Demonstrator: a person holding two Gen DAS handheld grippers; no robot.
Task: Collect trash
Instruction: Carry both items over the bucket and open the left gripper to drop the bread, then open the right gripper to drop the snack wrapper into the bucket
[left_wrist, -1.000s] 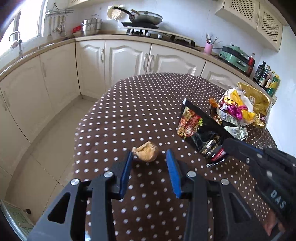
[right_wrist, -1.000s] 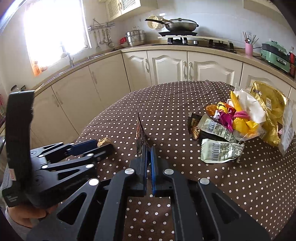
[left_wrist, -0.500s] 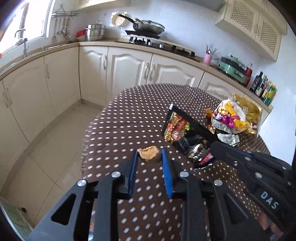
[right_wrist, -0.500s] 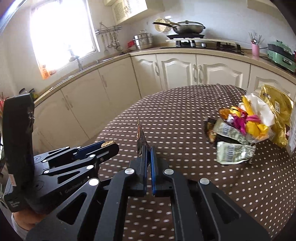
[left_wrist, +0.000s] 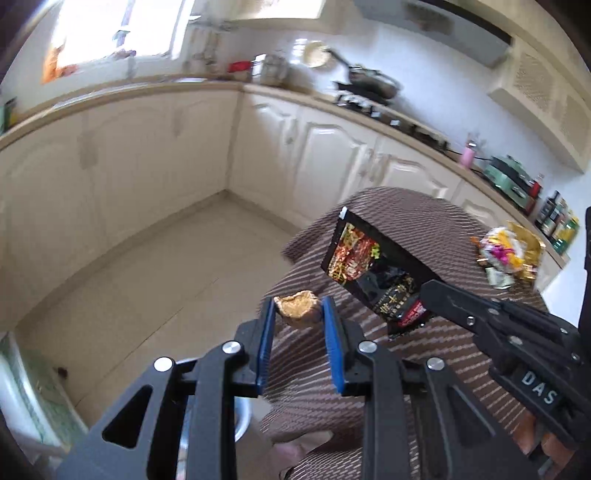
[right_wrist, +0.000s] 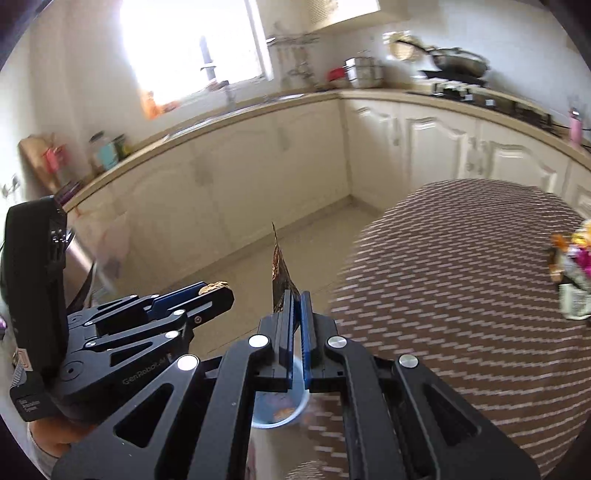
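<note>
My left gripper (left_wrist: 298, 308) is shut on a crumpled brown wrapper (left_wrist: 297, 303) and holds it in the air past the table's left edge, above the floor. My right gripper (right_wrist: 295, 299) is shut on a black snack bag with a red food picture (left_wrist: 373, 267), seen edge-on in the right wrist view (right_wrist: 280, 269). Both are off the polka-dot table (right_wrist: 461, 280). The left gripper also shows in the right wrist view (right_wrist: 216, 288). More wrappers lie in a pile (left_wrist: 508, 253) at the table's far right.
A white bin with a blue inside (right_wrist: 280, 406) stands on the floor below the right gripper, partly hidden by it. Cream kitchen cabinets (left_wrist: 184, 155) run along the walls beyond the tiled floor (left_wrist: 147, 288).
Both grippers lifted their trash off the table and swung left, out over the floor. The left gripper closed on the brown wrapper. The view is motion-blurred.
</note>
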